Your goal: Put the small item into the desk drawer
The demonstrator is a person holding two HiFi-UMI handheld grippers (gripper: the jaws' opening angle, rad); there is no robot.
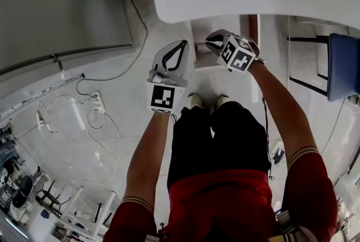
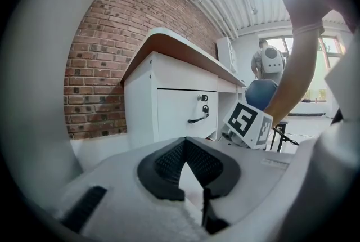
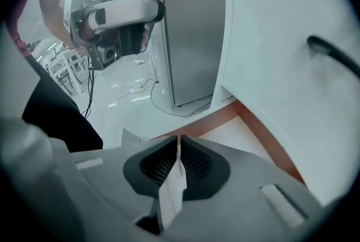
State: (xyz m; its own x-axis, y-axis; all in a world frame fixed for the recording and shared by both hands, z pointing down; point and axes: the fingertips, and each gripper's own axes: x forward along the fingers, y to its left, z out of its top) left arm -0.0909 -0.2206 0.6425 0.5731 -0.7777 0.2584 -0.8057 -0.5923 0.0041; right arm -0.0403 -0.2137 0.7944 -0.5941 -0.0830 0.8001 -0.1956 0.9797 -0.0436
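The person stands at the front edge of the white desk with a brown-edged top (image 2: 169, 46), holding a gripper in each hand. The right gripper (image 3: 177, 145) points steeply down toward the pale floor. Its jaws are closed almost fully onto the small thin white flat item (image 3: 171, 187), with the ribbed black pads (image 3: 198, 163) pressing on it, one on each face. The item stands on edge in the narrow slit between them. Its front tip is about level with the fingertips, and its longer part runs back toward the gripper's body. The item therefore hangs in the air in that grip, in front of the desk's cabinet and outside the drawer. In the left gripper view, the white drawer front (image 2: 174, 114), with its curved black handle (image 2: 198, 118) and small lock (image 2: 205, 108), sits flush with the cabinet. The left gripper (image 2: 184, 142) is held nearly level and faces that cabinet. Its jaws meet at the tips with nothing between them, and it is near the right gripper without touching it.
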